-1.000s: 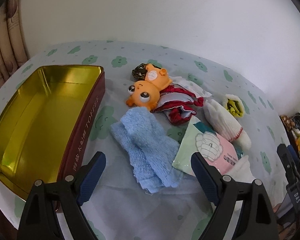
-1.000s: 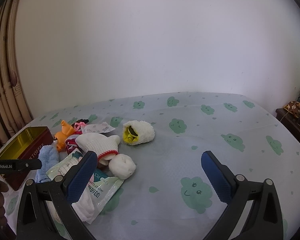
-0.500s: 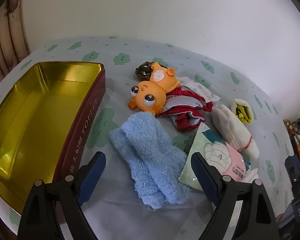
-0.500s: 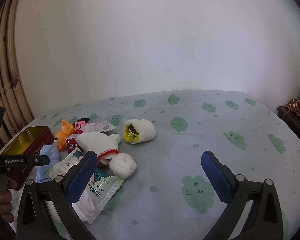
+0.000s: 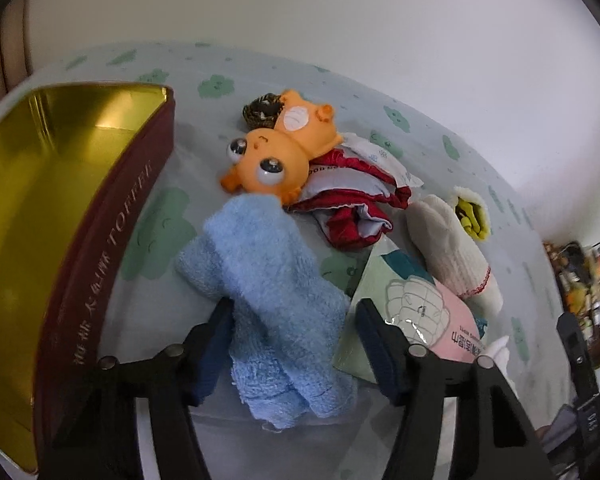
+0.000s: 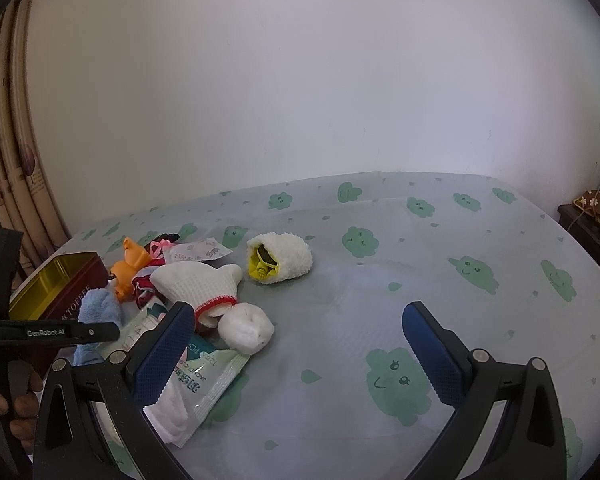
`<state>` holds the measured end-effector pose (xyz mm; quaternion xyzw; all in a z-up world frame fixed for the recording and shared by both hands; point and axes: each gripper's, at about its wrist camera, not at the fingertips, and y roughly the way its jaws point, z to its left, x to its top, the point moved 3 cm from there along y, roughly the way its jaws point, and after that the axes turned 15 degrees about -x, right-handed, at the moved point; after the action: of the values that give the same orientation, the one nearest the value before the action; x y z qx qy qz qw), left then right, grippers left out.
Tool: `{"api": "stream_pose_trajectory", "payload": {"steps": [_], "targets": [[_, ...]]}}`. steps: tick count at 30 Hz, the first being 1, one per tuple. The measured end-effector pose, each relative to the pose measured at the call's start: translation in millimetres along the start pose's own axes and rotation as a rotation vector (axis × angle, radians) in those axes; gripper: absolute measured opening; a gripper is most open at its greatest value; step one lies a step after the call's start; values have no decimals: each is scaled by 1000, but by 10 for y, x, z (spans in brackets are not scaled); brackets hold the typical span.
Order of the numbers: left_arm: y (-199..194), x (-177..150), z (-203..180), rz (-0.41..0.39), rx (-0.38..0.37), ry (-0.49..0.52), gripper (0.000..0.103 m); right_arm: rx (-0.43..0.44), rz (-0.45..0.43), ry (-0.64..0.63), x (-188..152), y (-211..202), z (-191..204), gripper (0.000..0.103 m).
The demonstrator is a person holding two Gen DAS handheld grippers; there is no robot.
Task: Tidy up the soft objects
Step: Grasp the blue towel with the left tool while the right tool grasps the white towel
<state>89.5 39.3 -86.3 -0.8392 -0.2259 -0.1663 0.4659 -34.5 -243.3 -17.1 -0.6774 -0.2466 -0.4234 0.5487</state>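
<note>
- The left gripper (image 5: 292,332) is seen with its jaws part-way open and set either side of the near half of the blue towel (image 5: 268,280); the left pad lies against the cloth, while contact on the right side cannot be judged, so no firm grip is shown.
- The blue towel is folded into a long roll. Its long axis is laid diagonally, the near end pointing toward the camera and slightly right, the far end pointing up and left toward the orange toy (image 5: 276,156), which it touches.
- Just right of the towel a tissue pack (image 5: 416,312) is lain flat (green and pink, partly under the right finger), with a white knit glove (image 5: 448,248) beyond it and a red and grey cloth (image 5: 352,208) beside the toy.
- A gold-lined tin (image 5: 52,200) is stood to the left of the towel, near it but apart.
- The right gripper (image 6: 296,344) is held wide open with nothing between its pads, over the patterned tablecloth (image 6: 440,240).
- In the right wrist view a fluffy white pouch (image 6: 284,256) is seen alone, its yellow-lined opening turned left toward the pile, and a rolled white sock (image 6: 246,328) is lain beside the left finger.
</note>
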Motion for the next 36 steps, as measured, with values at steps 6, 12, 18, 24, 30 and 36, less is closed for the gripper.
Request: {"api": "stream_pose_trajectory", "payload": {"steps": [6, 12, 18, 24, 30, 36], "targets": [[-42, 6, -6, -11, -21, 12, 23, 13, 26, 13, -11, 28, -16, 103], [-335, -20, -156, -62, -40, 22, 22, 65, 88, 6, 7, 83, -33, 103], [-694, -51, -272, -96, -64, 29, 22, 176, 158, -95, 2, -169, 126, 103], [-888, -111, -300, -102, -103, 22, 22, 254, 246, -168, -193, -454, 367, 103], [-959, -152, -288, -96, -123, 15, 22, 204, 320, -188, -380, -397, 521, 103], [-1061, -159, -245, -95, -129, 19, 22, 236, 404, -94, -462, -207, 548, 103]]}}
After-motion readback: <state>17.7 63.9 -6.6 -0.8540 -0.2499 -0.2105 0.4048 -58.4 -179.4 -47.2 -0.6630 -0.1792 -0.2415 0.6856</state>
